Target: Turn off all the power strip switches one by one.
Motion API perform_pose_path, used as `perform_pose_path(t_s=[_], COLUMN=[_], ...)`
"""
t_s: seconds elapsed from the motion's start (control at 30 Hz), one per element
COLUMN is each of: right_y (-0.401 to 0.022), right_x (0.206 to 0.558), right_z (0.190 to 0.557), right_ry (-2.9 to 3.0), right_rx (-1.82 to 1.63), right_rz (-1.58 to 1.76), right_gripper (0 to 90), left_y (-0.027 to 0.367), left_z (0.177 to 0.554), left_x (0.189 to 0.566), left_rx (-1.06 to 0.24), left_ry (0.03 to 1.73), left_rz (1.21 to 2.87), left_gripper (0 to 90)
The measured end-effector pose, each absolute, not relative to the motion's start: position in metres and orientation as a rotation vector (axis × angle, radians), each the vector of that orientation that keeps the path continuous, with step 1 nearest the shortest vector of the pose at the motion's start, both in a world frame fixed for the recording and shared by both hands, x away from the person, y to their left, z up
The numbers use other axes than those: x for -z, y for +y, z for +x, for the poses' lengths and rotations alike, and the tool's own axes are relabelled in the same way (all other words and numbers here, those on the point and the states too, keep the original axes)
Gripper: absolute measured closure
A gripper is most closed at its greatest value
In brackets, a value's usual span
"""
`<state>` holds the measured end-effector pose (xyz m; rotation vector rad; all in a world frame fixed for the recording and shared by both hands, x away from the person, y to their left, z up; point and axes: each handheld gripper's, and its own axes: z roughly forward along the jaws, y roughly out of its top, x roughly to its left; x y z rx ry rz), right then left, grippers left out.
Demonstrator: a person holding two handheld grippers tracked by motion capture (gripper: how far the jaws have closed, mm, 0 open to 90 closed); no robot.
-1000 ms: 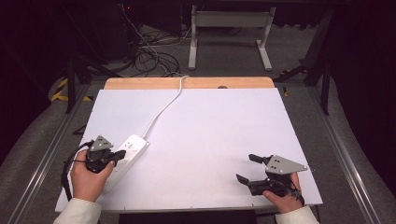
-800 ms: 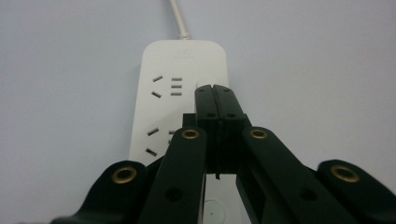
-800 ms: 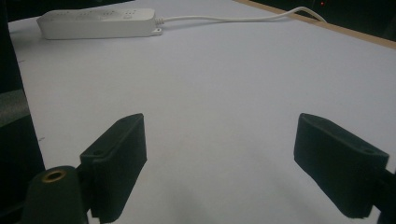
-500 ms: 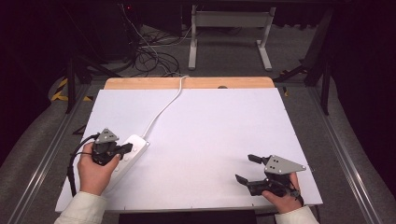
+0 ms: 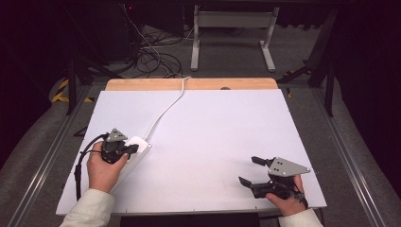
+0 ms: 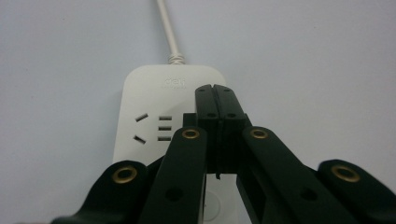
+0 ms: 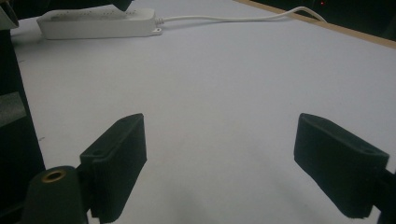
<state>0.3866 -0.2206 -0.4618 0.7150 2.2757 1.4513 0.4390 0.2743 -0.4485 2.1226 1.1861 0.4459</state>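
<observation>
A white power strip [image 5: 140, 144] lies at the left of the white table top [image 5: 217, 127], and its white cable [image 5: 165, 109] runs off over the far edge. My left gripper [image 5: 134, 149] hovers just over the strip, shut, its pads pressed together with nothing seen between them. In the left gripper view its closed tips [image 6: 216, 99] sit above the strip's cable end [image 6: 154, 88], beside a socket [image 6: 142, 127]. My right gripper [image 5: 249, 170] rests near the front right edge, open and empty. In the right gripper view my right gripper [image 7: 219, 168] faces the strip [image 7: 98, 22] far off.
A wooden strip [image 5: 198, 84] borders the table's far edge. Beyond it, on the floor, are tangled cables [image 5: 151, 52] and a white metal stand [image 5: 231, 28]. Metal rails [image 5: 345, 142] run along both sides of the table.
My left hand has shifted right and a little away from the person, bringing its shut gripper over the power strip. The right gripper has stayed still.
</observation>
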Motion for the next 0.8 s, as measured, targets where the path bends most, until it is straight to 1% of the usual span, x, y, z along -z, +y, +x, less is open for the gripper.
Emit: perform_pose_path(t_s=[0.37, 0.67, 0.8], right_y=[-0.2209, -0.2207, -0.2205], right_x=[0.4617, 0.4617, 0.4618], right_z=[0.3866, 0.3865, 0.3864], right_ry=[2.275, 2.277, 2.277], right_rx=[-1.451, -1.45, -1.451], right_rz=[0.712, 0.71, 0.711], right_gripper=[17.9, 17.9, 17.9], left_y=[0.2737, 0.2723, 0.2721], left_z=[0.4419, 0.4427, 0.4435], left_x=[0.4551, 0.4571, 0.4574], left_rx=[-0.441, -0.467, -0.452], left_ry=[1.191, 1.189, 1.212], left_rz=[2.128, 2.136, 2.127], left_gripper=[90.0, 90.0, 90.0])
